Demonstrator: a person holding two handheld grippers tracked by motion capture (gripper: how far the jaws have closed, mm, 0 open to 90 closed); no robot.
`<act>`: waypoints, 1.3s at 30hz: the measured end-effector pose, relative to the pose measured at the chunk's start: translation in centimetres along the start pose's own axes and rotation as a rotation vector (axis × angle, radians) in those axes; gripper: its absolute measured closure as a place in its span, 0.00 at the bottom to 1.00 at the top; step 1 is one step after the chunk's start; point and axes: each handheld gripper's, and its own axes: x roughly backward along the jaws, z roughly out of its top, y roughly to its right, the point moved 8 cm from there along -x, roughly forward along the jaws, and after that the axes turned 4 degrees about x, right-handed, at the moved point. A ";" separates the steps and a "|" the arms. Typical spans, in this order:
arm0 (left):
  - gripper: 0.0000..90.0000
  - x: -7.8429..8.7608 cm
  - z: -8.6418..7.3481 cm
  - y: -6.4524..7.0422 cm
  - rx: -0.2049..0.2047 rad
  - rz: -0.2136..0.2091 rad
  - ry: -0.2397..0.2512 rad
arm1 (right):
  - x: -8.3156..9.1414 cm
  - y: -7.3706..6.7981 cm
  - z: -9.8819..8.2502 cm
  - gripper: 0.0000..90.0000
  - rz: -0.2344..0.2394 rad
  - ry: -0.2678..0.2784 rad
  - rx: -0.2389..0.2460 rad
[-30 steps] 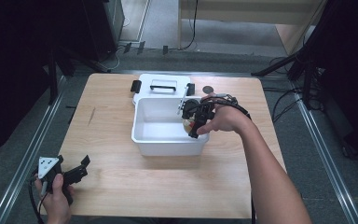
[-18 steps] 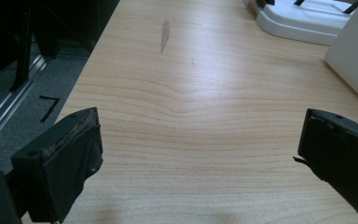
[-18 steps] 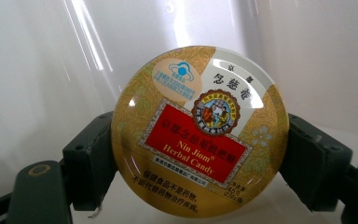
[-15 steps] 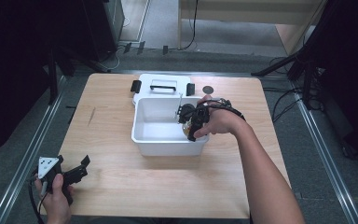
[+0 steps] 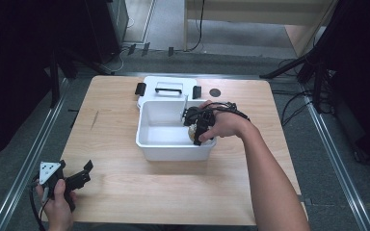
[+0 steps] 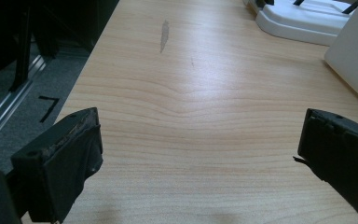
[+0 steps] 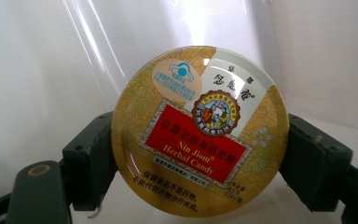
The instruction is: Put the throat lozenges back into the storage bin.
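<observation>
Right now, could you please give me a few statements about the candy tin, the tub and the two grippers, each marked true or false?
1. The right gripper grips a round candy tin by its edge. True.
2. The tin is held over the bare wooden table, well away from the white tub. False: it is held inside the tub, at its right end.
3. The left gripper holds the tub's lid. False: its jaws are open with nothing between them, near the table's front left corner.
4. The lid lies on the table just behind the tub. True.
5. The tin's label is blue. False: it is gold with a red panel.
</observation>
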 end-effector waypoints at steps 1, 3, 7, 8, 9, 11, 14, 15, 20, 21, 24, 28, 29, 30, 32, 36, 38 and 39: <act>0.00 0.0 0.0 0.0 0.000 0.000 0.000 | 0.0 0.0 0.0 0.23 0.000 -0.003 0.009; 0.00 0.0 0.0 0.0 0.000 -0.001 0.000 | 0.0 -0.1 0.0 0.22 0.007 -0.015 0.011; 0.00 0.0 0.0 0.0 0.000 -0.001 0.000 | -0.1 -0.1 0.0 0.22 0.014 -0.017 0.015; 0.00 0.0 0.0 0.0 0.001 -0.001 0.000 | -0.1 -0.1 0.0 0.22 0.015 -0.019 0.015; 0.00 0.0 0.0 0.0 0.000 -0.001 0.000 | -0.1 -0.1 0.0 0.21 0.019 -0.023 0.010; 0.00 0.0 0.0 0.0 0.001 -0.001 0.000 | -0.2 -0.1 0.0 0.21 0.016 -0.025 0.013; 0.00 0.0 0.0 0.0 0.000 -0.001 0.000 | -0.2 -0.1 0.0 0.21 0.016 -0.023 0.015; 0.00 0.0 0.0 0.0 0.000 -0.001 0.001 | -0.2 -0.1 0.0 0.21 0.015 -0.021 0.014; 0.00 0.0 0.0 0.0 0.000 -0.001 0.000 | 0.0 -0.1 -0.1 0.21 0.011 -0.014 0.019; 0.00 0.0 0.0 0.0 0.000 -0.001 0.000 | 0.0 0.0 -0.1 0.20 0.008 -0.012 0.016; 0.00 0.0 0.0 0.0 0.000 -0.001 0.000 | 0.3 0.0 -0.2 0.18 0.008 -0.004 0.014; 0.00 0.0 0.0 0.0 -0.001 -0.001 0.000 | 0.9 0.1 -0.2 0.22 -0.002 0.022 0.002; 0.00 0.0 0.0 0.0 -0.002 -0.001 -0.001 | 1.1 0.0 -0.1 0.24 0.001 0.032 0.002; 0.00 0.0 0.0 0.0 -0.001 0.000 0.001 | 1.3 0.0 -0.1 0.26 0.003 0.038 0.002; 0.00 0.0 0.0 0.0 -0.002 0.001 0.001 | 1.7 -0.1 -0.1 0.29 0.000 0.049 0.004; 0.00 0.0 0.0 0.0 -0.002 0.001 0.000 | 2.6 -0.2 0.0 0.36 -0.010 0.074 -0.007; 0.00 0.0 0.0 0.0 -0.004 0.001 0.001 | 3.1 -0.1 0.0 0.39 -0.014 0.087 -0.008; 0.00 0.0 0.0 0.0 -0.004 0.001 0.001 | 3.3 -0.1 0.0 0.40 -0.014 0.090 -0.011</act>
